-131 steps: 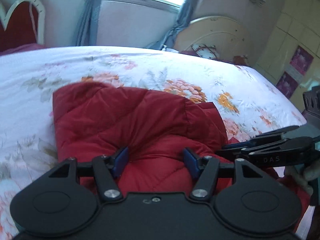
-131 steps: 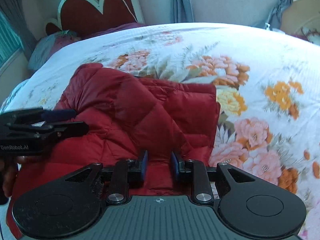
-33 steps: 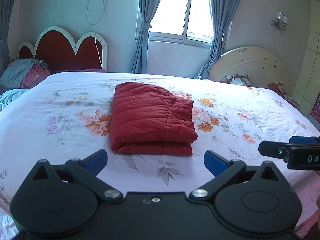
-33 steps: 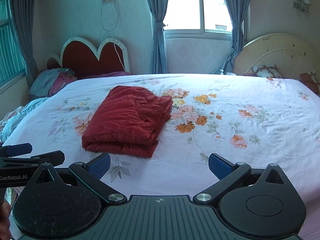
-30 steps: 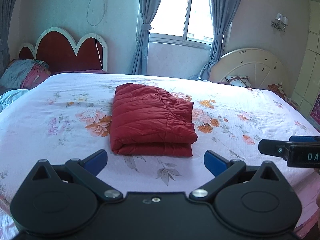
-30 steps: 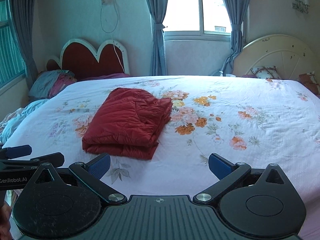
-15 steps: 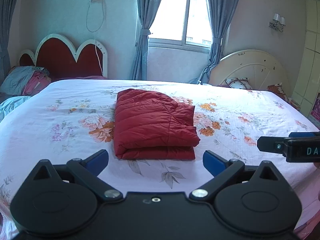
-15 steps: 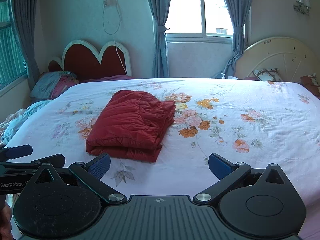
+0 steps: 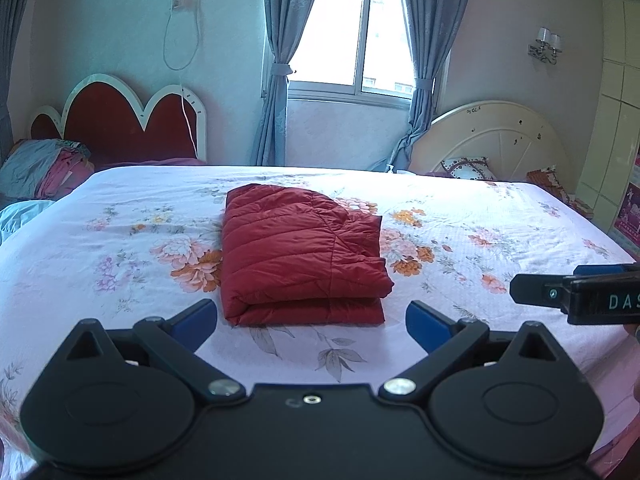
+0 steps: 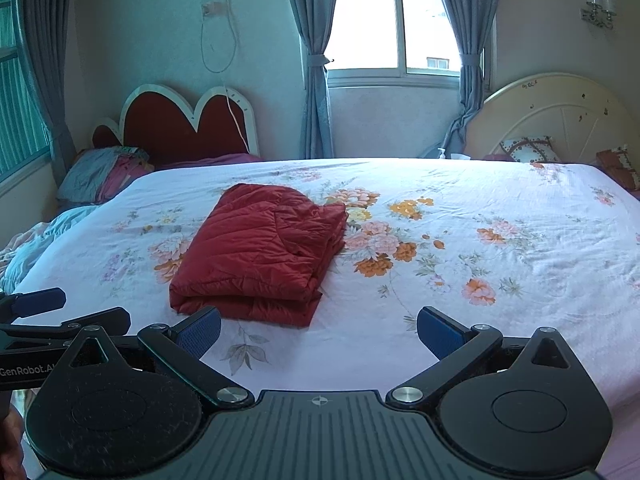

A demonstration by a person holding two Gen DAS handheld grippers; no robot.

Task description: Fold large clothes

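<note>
Showing both grippers, left (image 9: 311, 322) and right (image 10: 319, 330), now drawn back past the bed's (image 9: 520, 240) near edge with jaws spread and empty, while the jacket (image 9: 298, 254) lies folded mid-bed, suggesting folding is complete.

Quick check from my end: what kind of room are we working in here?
Almost certainly a home bedroom: a wide bed with a floral white sheet, a red scalloped headboard against the wall, and a curtained window. The folded red quilted jacket lies on the bed.
</note>
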